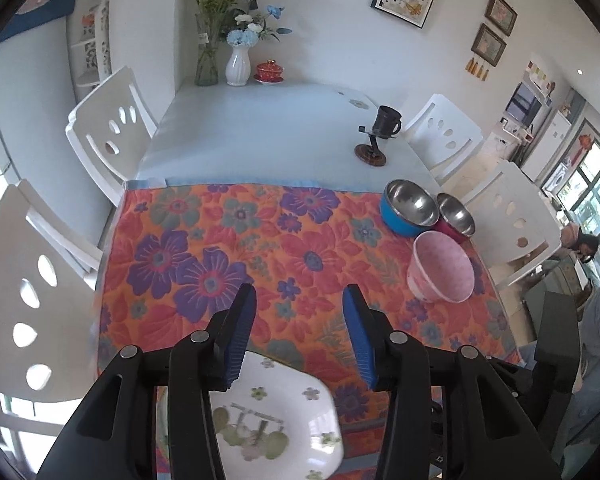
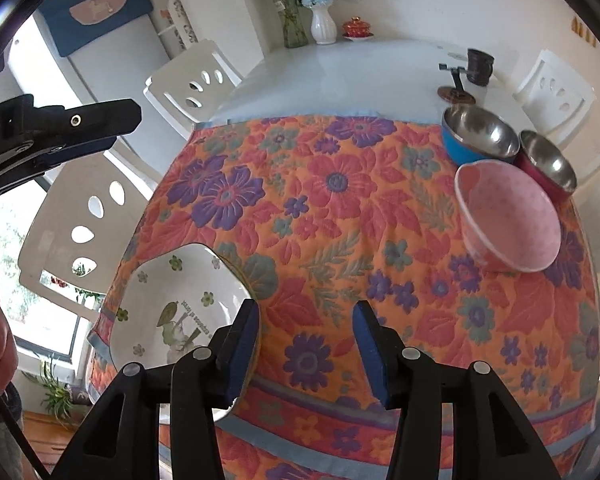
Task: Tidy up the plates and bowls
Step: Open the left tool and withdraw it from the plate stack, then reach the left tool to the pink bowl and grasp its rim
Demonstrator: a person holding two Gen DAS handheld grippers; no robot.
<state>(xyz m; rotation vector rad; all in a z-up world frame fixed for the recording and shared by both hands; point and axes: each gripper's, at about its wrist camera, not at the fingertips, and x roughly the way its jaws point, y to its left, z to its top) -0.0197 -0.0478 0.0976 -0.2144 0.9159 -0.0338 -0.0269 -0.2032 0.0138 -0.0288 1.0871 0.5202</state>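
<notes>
Right wrist view: white flower-printed plate (image 2: 172,304), seemingly squarish, on floral cloth (image 2: 340,220).

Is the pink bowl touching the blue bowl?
Cannot tell. In both wrist views the pink bowl overlaps the blue bowl, so no gap or contact shows.

Black grippers (image 1: 300,332) — blue ribbed pads (image 1: 238,344)

Two steep wrist views, both over the floral cloth (image 1: 300,240), perhaps close
</notes>
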